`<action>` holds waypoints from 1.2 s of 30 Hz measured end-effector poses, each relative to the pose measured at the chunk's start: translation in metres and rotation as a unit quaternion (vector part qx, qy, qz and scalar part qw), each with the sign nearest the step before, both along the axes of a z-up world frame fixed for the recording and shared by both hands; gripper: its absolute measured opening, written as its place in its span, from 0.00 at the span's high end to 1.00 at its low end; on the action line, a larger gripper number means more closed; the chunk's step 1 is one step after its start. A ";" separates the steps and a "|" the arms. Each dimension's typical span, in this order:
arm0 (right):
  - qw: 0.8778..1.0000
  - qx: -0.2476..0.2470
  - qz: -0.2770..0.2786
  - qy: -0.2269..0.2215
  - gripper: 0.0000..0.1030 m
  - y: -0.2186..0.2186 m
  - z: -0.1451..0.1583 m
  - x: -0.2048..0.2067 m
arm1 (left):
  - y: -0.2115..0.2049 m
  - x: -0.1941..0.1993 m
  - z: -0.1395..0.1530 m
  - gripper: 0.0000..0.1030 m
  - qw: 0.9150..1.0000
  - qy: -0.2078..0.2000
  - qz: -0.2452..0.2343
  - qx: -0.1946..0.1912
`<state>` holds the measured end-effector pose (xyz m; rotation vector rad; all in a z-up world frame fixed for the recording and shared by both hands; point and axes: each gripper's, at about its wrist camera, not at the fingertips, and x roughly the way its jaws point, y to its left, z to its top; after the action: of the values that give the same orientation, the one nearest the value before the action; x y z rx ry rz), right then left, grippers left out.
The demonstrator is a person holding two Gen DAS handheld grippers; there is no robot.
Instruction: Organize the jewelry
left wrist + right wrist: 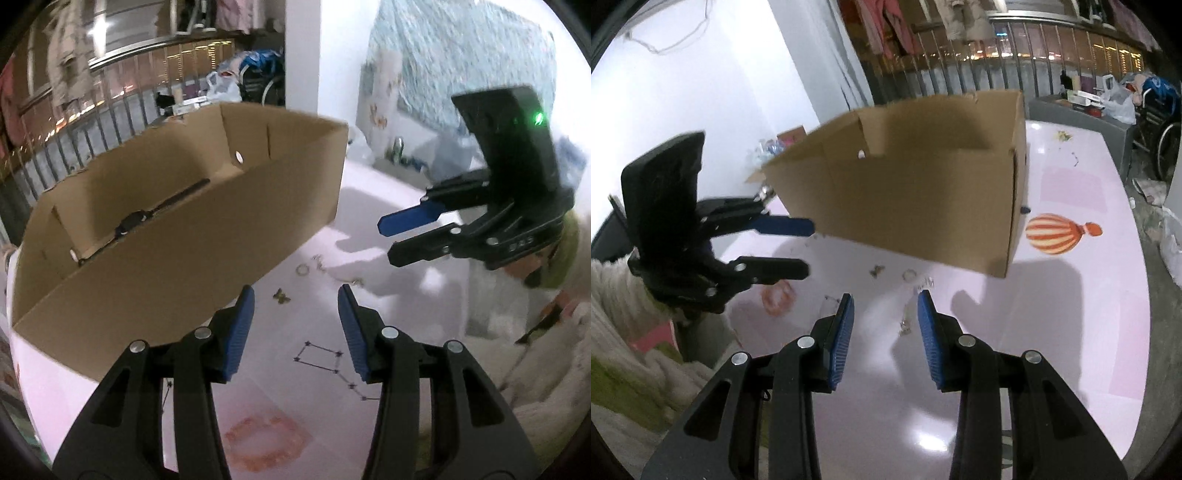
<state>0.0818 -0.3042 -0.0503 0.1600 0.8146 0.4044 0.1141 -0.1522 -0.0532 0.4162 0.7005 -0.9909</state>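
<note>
Small jewelry lies scattered on the pink table (1071,332) in front of an open cardboard box (155,266). It includes a butterfly piece (281,296), a ring (302,269), a thin chain (905,325) and a pink bead bracelet (779,297). A dark wristwatch (129,221) lies inside the box. My left gripper (296,295) hovers open above the table, just short of the butterfly, with nothing between its fingers. My right gripper (885,297) is also open and empty, above the chain. Each gripper shows in the other's view, the right gripper (386,242) and the left gripper (809,248).
The box (916,206) takes up the table's far side. A striped balloon print (1056,232) and a star-and-line figure (321,356) mark the surface. A fleece sleeve (613,295) is at the near edge. A metal railing (997,55), a wheelchair (1160,122) and bags stand beyond.
</note>
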 end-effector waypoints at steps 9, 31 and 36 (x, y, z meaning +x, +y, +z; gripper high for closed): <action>0.998 -0.039 0.043 0.009 0.73 0.010 -0.018 0.011 | -0.017 0.016 -0.024 0.67 0.998 -0.007 -0.030 0.046; 0.996 -0.056 0.067 0.020 0.89 0.012 -0.028 0.029 | -0.024 0.031 -0.034 0.84 0.996 0.001 -0.048 0.069; 0.996 -0.058 0.068 0.023 0.92 0.011 -0.028 0.031 | -0.026 0.029 -0.035 0.89 0.996 0.002 -0.052 0.066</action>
<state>0.1125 -0.2932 -0.0782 0.0063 0.8942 0.4823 0.1435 -0.1780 -0.0887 0.5716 0.7569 -1.0478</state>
